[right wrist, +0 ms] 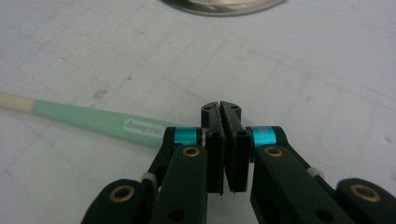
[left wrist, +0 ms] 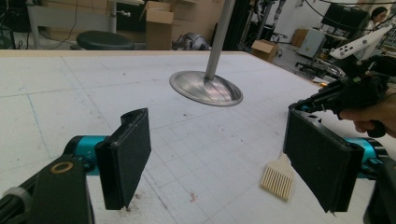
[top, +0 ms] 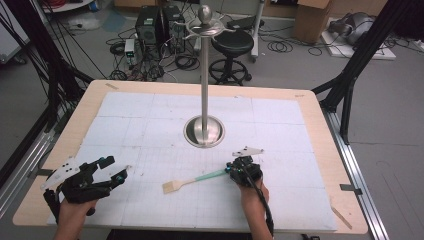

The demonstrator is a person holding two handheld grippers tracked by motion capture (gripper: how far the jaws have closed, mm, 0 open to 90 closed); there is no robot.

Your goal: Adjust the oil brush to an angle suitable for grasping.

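Note:
A small spatula lies flat on the white mat, with its pale wooden slotted head [top: 170, 187] to the left and its mint-green handle [top: 210, 176] running right. My right gripper [top: 231, 169] sits low at the handle's end with its jaws shut against each other. In the right gripper view the handle [right wrist: 93, 119] runs in behind the left jaw of the right gripper [right wrist: 223, 109], and nothing shows between the pads. My left gripper [top: 114, 168] rests near the mat's front left, open and empty. Between the wide pads of the left gripper [left wrist: 219, 154] I see the spatula head [left wrist: 278, 179].
A tall metal hook stand rises from a round base [top: 204, 132] at the mat's middle, just beyond the right gripper; its hooks [top: 205, 26] are bare. The white gridded mat [top: 130, 115] covers most of the wooden table [top: 320, 125]. A stool and cables stand on the floor behind.

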